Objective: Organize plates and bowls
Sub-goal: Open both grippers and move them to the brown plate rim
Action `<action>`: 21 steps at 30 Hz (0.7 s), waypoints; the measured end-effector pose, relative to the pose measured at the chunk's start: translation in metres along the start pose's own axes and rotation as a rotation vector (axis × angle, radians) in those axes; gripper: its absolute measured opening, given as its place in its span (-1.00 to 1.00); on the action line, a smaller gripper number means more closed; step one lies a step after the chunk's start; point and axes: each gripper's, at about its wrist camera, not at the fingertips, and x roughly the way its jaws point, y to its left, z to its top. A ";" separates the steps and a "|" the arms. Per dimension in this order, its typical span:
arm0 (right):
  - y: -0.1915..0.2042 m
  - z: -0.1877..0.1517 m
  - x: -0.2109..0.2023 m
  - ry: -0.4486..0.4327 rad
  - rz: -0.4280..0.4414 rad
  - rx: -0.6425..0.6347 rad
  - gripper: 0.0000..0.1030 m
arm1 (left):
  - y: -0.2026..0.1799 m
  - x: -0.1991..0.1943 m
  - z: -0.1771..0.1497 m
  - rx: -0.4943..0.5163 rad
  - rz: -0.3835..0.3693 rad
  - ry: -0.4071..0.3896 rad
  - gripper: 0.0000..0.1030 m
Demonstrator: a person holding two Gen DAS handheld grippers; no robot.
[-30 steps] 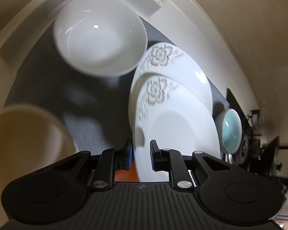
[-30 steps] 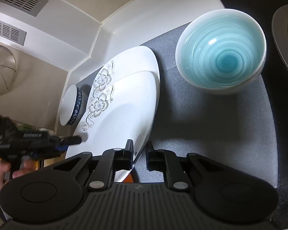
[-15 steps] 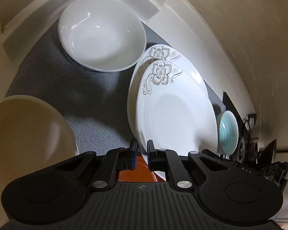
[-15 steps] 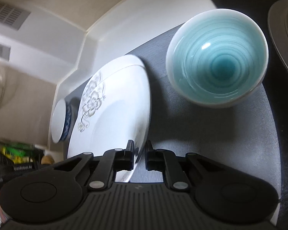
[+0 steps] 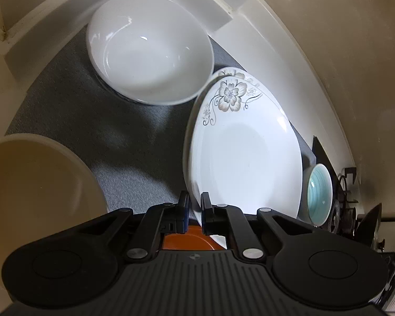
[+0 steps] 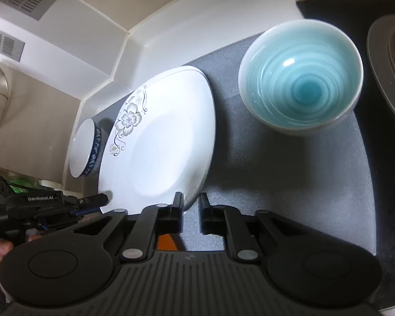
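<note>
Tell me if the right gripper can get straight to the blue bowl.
Probably yes. The right gripper is slightly open and holds nothing, and only bare grey mat lies between it and the blue bowl; the flowered plate sits off to the side.

The left gripper (image 5: 194, 212) is reaching forward with its 2 fingers (image 5: 207, 208) pinching narrowly together on a thin white rim between them. The right gripper (image 6: 189, 214) is sitting low, its 2 fingers (image 6: 177, 210) standing slightly apart, the left one touching a white edge.
</note>
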 end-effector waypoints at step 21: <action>0.020 -0.043 -0.004 0.031 -0.026 -0.223 0.08 | -0.040 -0.038 -0.050 0.240 0.209 -0.144 0.02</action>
